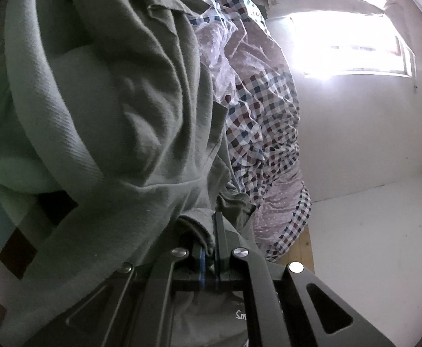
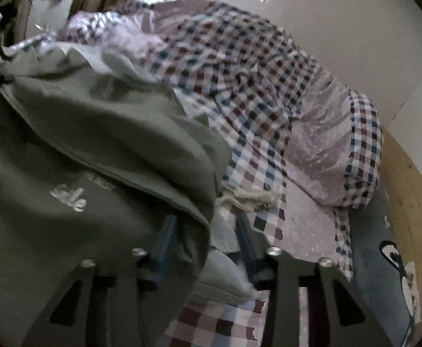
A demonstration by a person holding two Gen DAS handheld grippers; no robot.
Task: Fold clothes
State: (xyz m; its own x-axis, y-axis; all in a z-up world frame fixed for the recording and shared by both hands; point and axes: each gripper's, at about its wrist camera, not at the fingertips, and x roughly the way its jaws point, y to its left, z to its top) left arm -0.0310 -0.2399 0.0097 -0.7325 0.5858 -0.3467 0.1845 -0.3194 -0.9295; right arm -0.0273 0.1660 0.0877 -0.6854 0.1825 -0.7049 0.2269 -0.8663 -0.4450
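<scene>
Evidently early stage: grey-green sweatshirt [image 1: 118, 110] bunched, no fold seen. Left gripper [image 1: 209, 248] pinched on hem. Right gripper [image 2: 205, 231] jaws spread around fabric edge.

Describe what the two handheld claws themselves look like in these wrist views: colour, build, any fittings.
Both are black, angular linkage frames with elongated cut-out slots and round silver pivot bolts. The left claw has flat black fingers faced with thin blue pad strips. The right claw shows the same black arms and silver bolts, with bluish pads, though blurred. No cables, hands or sleeves are visible.
</scene>
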